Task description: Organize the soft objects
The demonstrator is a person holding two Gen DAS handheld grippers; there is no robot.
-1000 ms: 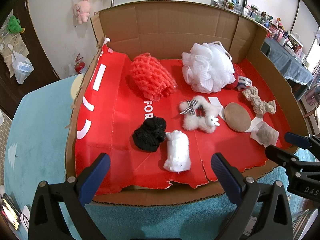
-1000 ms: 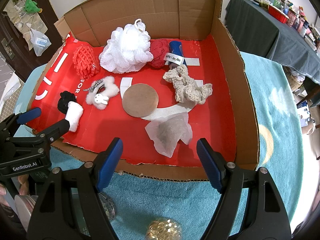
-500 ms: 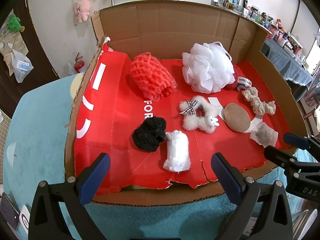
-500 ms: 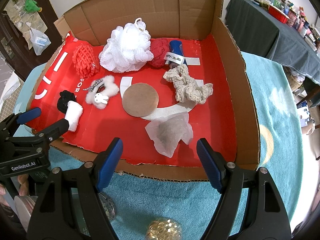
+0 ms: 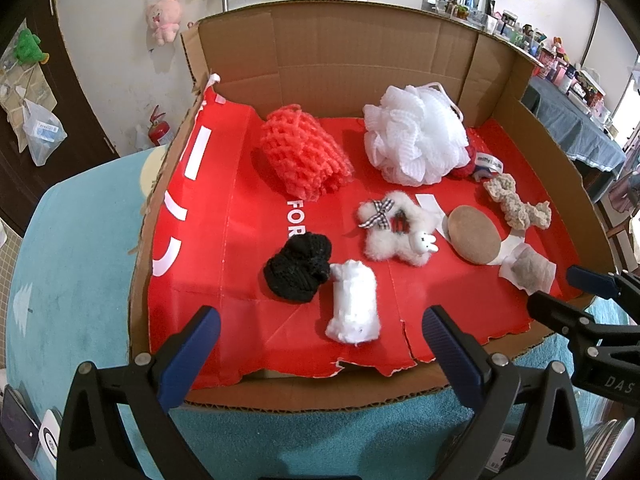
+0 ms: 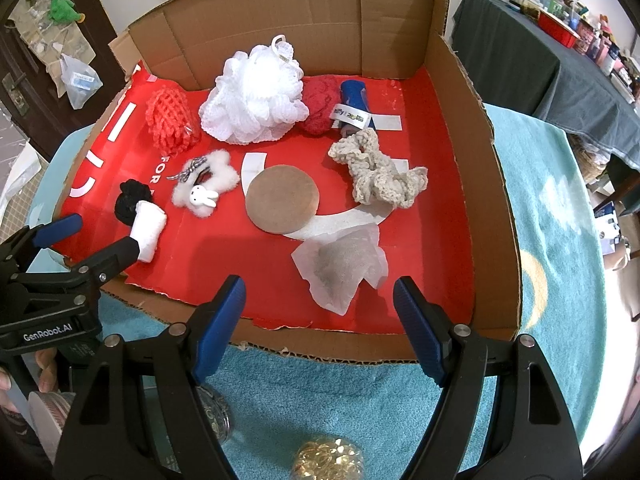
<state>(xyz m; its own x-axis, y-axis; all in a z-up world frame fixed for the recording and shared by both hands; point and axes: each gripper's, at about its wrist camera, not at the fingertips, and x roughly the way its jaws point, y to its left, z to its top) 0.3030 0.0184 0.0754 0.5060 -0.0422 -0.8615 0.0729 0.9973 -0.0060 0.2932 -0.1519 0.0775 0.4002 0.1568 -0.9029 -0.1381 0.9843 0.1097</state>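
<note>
A cardboard tray with a red liner sits on a table under a teal towel. Inside lie the soft objects, spread loosely: a white pouf at the back with an orange net to its left and a red knit ball and blue roll to its right. A beige scrunchie and a brown pad lie mid-tray, and a gauze sachet lies nearest the front right. A fluffy bunny tie lies beside a black scrunchie, which touches a white roll at the front left.

The left hand-held gripper and the right hand-held gripper both hang over the tray's front edge, jaws apart and holding nothing.

The layout would fit either a sorting under way or one just finished; no grouping rule is evident.

If a grasp follows, the nearest pieces are the white roll on the left and the sachet on the right. The sachet's thin wrapper probably wants a pinch on its bulkier middle, not its loose edge. The black scrunchie should be cleared of the roll so that one closure does not drag both. The blue roll's label is too small to read.
</note>
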